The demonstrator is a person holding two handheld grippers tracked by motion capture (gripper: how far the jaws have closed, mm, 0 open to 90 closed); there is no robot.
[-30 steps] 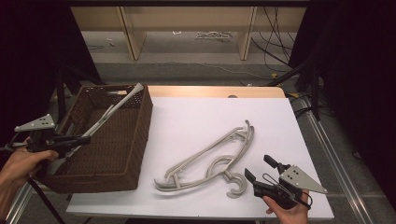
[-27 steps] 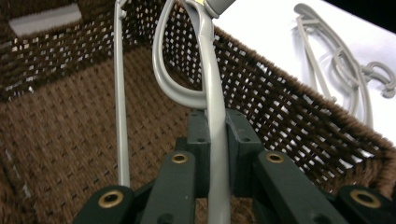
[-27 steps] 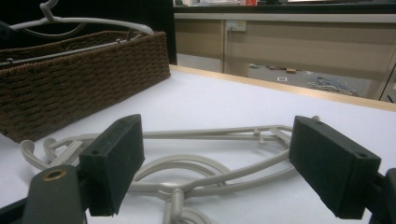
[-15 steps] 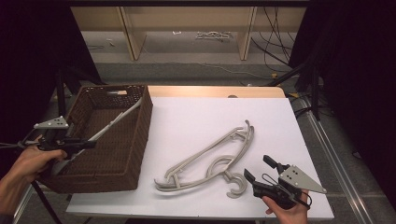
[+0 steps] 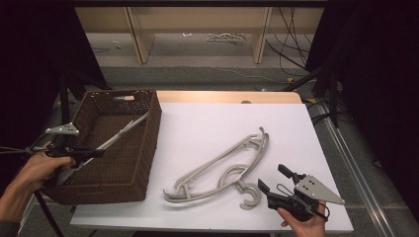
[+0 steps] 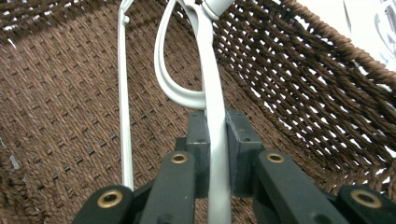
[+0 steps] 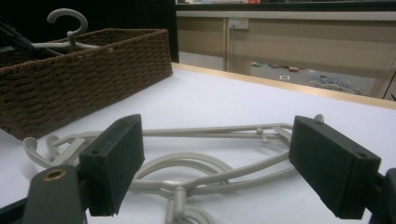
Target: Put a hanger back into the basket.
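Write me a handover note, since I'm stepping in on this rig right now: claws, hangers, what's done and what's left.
Left claw: shut on a grey hanger, held inside the brown wicker basket, not yet let go.
Right claw: open, empty, low over the white table near the front edge, facing the hangers on the table.
Done: one hanger brought into the basket.
Left, probably: release it there, then move the stacked hangers over. Their number is hard to tell.

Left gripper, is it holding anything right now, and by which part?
Yes: the left gripper is shut on a grey hanger over the basket, gripping its arm just below the hook.
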